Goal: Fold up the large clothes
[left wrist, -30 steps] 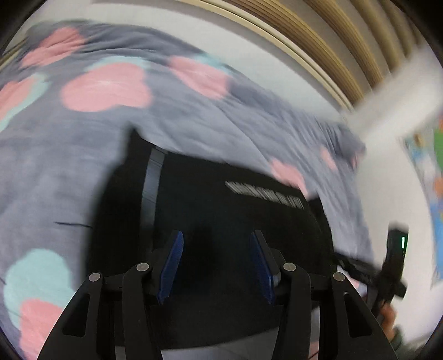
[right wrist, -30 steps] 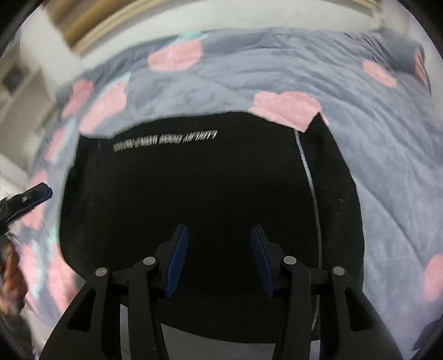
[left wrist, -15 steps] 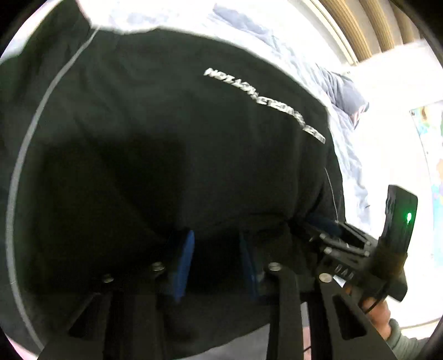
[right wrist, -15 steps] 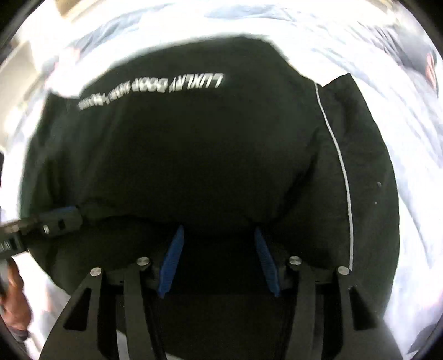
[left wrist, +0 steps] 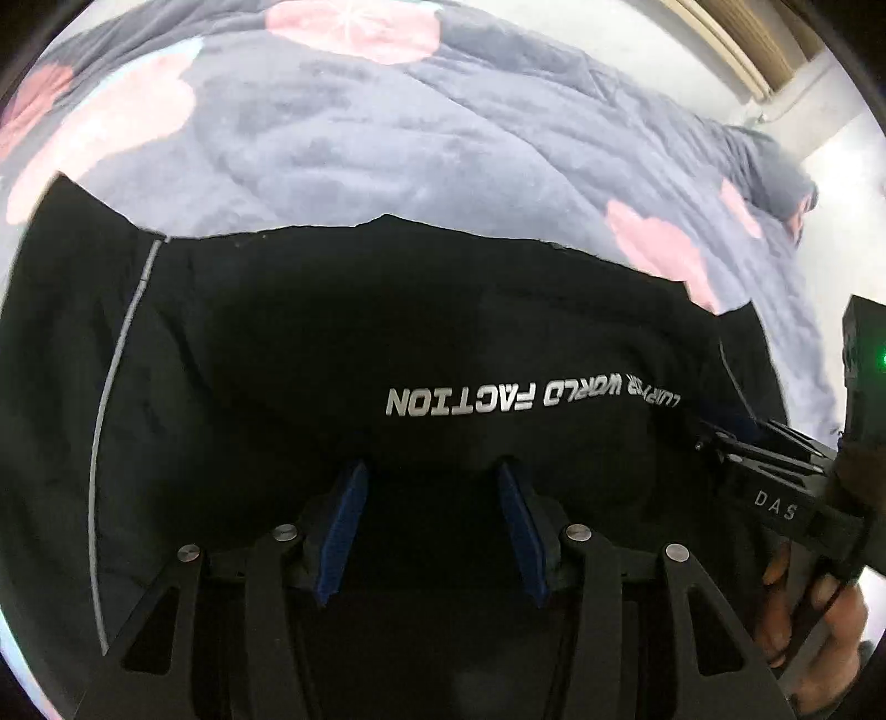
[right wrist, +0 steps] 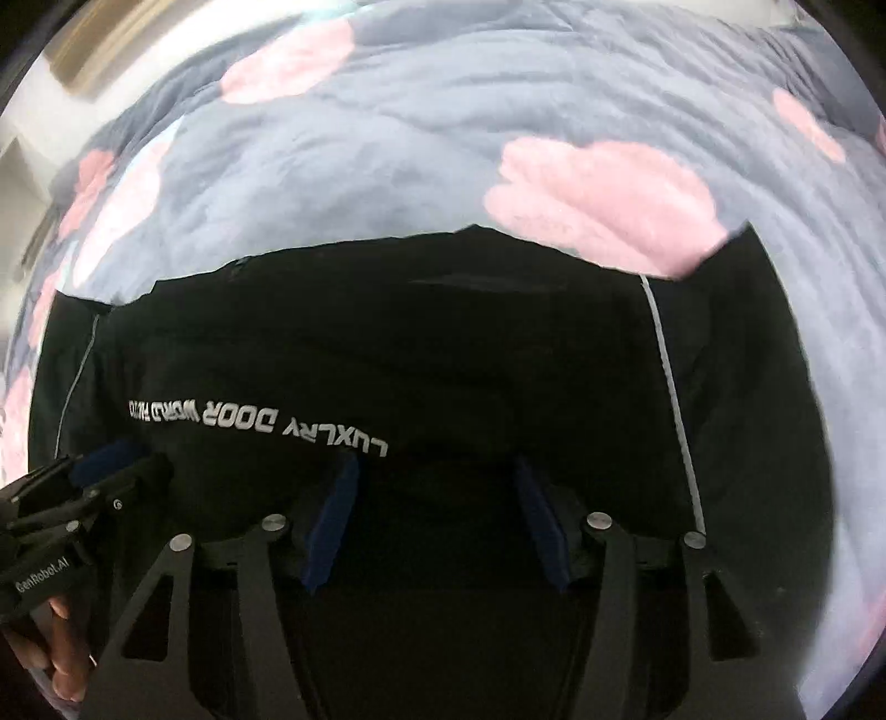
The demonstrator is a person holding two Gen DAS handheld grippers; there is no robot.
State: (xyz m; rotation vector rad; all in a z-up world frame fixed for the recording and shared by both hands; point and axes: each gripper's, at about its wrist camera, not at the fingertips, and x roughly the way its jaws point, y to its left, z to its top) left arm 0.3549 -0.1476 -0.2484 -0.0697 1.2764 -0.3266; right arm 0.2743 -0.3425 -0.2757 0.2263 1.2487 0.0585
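Note:
A black garment (left wrist: 387, 332) with white lettering and thin grey side stripes lies on the bed, a fold of it doubled over toward me; it also shows in the right wrist view (right wrist: 443, 360). My left gripper (left wrist: 432, 515) is open low over the near edge of the fold, black cloth between its blue pads. My right gripper (right wrist: 437, 515) is open in the same way beside it. The right gripper shows at the right edge of the left wrist view (left wrist: 775, 459), and the left gripper at the lower left of the right wrist view (right wrist: 72, 487).
The bed is covered by a grey-blue blanket (left wrist: 443, 138) with pink blotches, also in the right wrist view (right wrist: 443, 138). A white wall and wooden slats (left wrist: 747, 50) lie beyond the far side of the bed.
Both grippers dropped onto the garment's near edge, carried it forward over the rest, and now sit open; the lettering has come nearer to me and the blanket shows again.

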